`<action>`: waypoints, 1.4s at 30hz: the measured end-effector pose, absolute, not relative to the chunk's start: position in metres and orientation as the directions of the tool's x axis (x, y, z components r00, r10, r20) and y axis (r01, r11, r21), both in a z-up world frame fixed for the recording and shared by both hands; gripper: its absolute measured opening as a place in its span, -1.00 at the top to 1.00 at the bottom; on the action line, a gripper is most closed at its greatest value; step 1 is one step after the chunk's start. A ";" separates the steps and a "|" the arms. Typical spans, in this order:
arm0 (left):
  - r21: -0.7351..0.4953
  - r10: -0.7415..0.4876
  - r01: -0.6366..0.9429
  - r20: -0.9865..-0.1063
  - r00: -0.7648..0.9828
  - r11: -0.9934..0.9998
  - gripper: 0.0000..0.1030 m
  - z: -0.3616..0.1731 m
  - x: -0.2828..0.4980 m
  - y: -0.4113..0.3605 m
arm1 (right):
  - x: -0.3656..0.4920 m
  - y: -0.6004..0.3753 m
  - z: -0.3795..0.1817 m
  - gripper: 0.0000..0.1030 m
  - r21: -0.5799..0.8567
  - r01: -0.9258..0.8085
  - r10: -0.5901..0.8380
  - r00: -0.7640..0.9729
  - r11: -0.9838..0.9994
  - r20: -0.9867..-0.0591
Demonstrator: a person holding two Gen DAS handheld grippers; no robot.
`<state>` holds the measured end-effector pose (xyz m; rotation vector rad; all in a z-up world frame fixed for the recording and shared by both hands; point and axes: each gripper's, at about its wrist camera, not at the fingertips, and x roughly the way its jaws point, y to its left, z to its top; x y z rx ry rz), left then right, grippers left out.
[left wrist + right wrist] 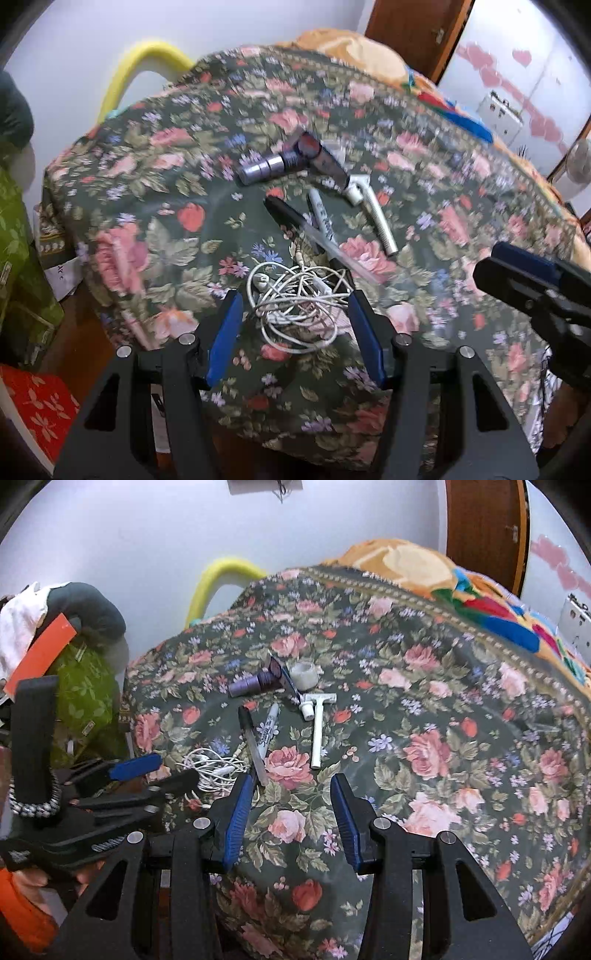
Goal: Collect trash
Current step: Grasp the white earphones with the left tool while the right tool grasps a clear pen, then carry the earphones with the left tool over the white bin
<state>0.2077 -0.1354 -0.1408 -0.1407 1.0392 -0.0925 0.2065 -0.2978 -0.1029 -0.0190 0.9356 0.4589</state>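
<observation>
On a dark floral cloth lie a tangle of white earphones, a black pen, a Sharpie marker, a white razor, a purple tube and a silvery-purple cylinder. My left gripper hangs open over the earphones, its blue pads apart on either side of the tangle and not pressing it. My right gripper stands open above bare cloth just right of the pen, with nothing between its fingers. The earphones lie to its left, and a tape roll sits by the tube.
A yellow foam tube and a green patterned bag stand left of the cloth. An orange blanket lies at the far edge, a wooden door behind it. A red patterned box sits low at the left.
</observation>
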 end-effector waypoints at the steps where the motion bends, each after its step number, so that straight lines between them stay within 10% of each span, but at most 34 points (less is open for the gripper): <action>1: -0.160 -0.144 0.012 -0.854 0.499 0.987 -0.13 -0.146 0.211 -0.136 | 0.212 -0.295 -0.107 0.22 0.187 -0.395 0.379 0.493 0.899 -0.783; 7: -0.188 -0.166 0.006 -0.851 0.498 0.982 -0.09 -0.164 0.219 -0.127 | 0.243 -0.267 -0.125 0.22 0.218 -0.478 0.435 0.407 0.851 -0.803; 17: -0.228 -0.210 0.025 -0.840 0.500 0.973 0.62 -0.174 0.222 -0.117 | 0.284 -0.223 -0.167 0.64 0.210 -0.558 0.430 0.297 0.803 -0.853; 42: -0.268 -0.257 0.062 -0.790 0.557 0.961 0.79 -0.119 0.204 -0.114 | 0.249 -0.270 -0.113 0.84 0.165 -0.383 0.348 0.475 0.909 -0.808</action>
